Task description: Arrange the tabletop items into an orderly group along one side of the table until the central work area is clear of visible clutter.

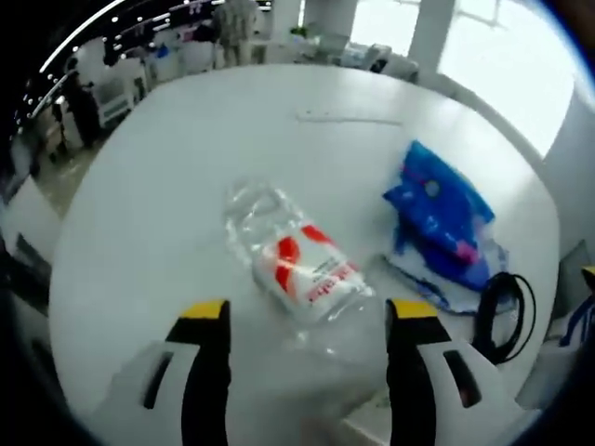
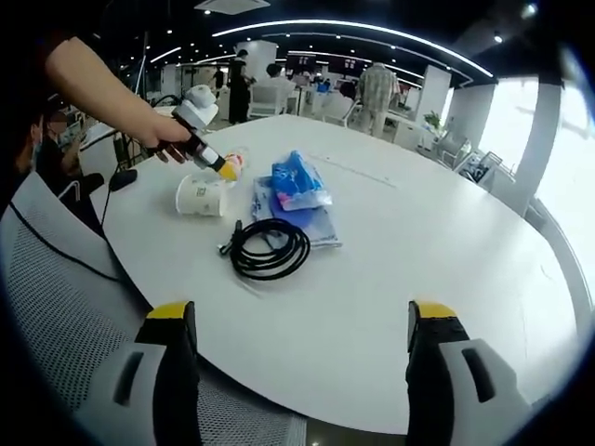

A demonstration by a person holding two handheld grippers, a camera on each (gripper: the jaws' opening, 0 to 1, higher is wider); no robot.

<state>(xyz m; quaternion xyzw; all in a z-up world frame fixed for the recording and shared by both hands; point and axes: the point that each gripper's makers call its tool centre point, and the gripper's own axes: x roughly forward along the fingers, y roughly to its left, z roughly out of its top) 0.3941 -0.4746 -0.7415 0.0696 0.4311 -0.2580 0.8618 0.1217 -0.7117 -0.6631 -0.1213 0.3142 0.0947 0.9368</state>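
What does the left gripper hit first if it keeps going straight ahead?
Most likely the clear plastic bottle lying on the white table, just beyond the open left gripper and roughly centred between its jaws. Depth is hard to judge.

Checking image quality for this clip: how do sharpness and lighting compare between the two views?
Left gripper view: soft and motion-blurred; the clear plastic bottle and blue bag smear, windows blow out at upper right. Right gripper view: sharper, the black cable and paper cup crisp; fisheye bends the table edge; window glare at right.
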